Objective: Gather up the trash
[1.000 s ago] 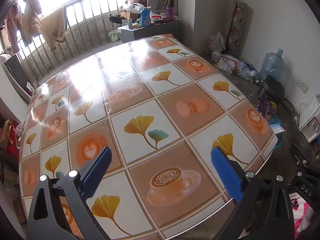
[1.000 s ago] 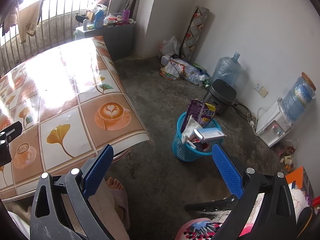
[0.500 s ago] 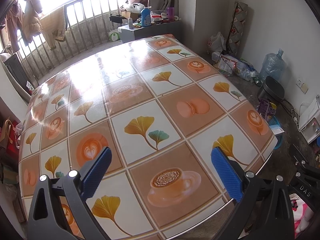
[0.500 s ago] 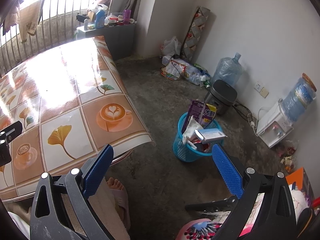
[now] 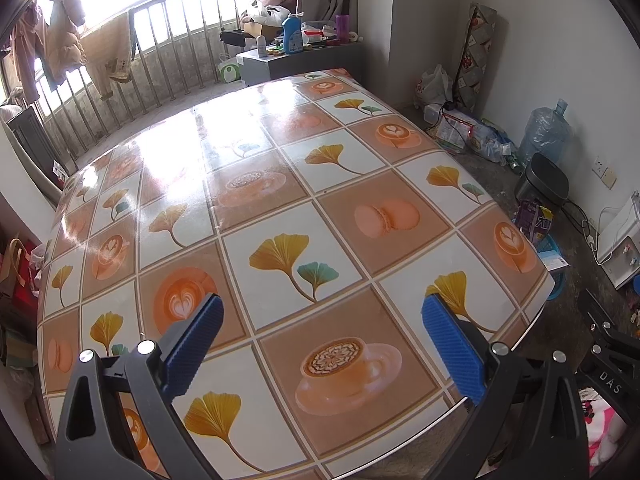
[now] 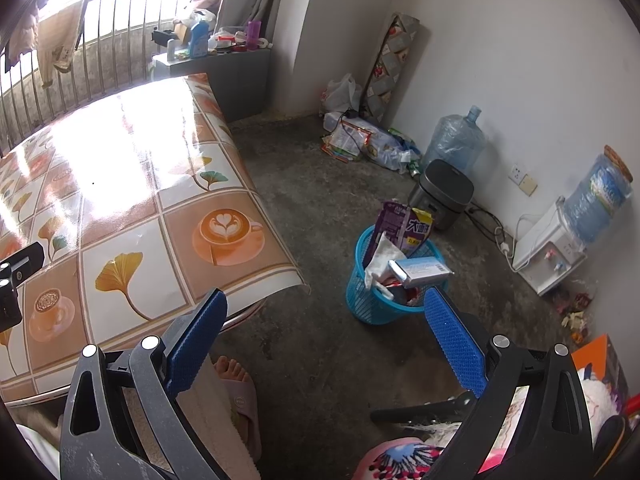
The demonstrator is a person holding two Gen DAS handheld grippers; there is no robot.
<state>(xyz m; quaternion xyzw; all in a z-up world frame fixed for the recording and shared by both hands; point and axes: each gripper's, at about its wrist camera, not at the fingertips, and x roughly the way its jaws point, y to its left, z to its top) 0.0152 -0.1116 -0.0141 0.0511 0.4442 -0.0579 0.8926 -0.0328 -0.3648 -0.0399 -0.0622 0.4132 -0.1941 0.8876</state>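
Note:
A blue mesh trash basket (image 6: 370, 304) stands on the concrete floor right of the table, stuffed with a purple snack bag (image 6: 402, 226), a white tissue (image 6: 378, 256) and a flat white packet (image 6: 420, 272). My right gripper (image 6: 324, 336) hangs open over the floor just in front of the basket, nothing between its blue pads. My left gripper (image 5: 322, 340) is open above the near part of the table (image 5: 280, 184), holding nothing. The tabletop, covered in a leaf and coffee-cup print cloth, carries no loose items. The basket's rim (image 5: 548, 246) peeks past the table's right edge.
A dark lidded bin (image 6: 444, 192), a water jug (image 6: 454, 142) and a pile of bags (image 6: 360, 140) line the right wall. A water dispenser (image 6: 552, 254) stands further right. A person's foot in a slipper (image 6: 236, 380) is below the table edge. A cluttered cabinet (image 5: 296, 56) stands behind the table.

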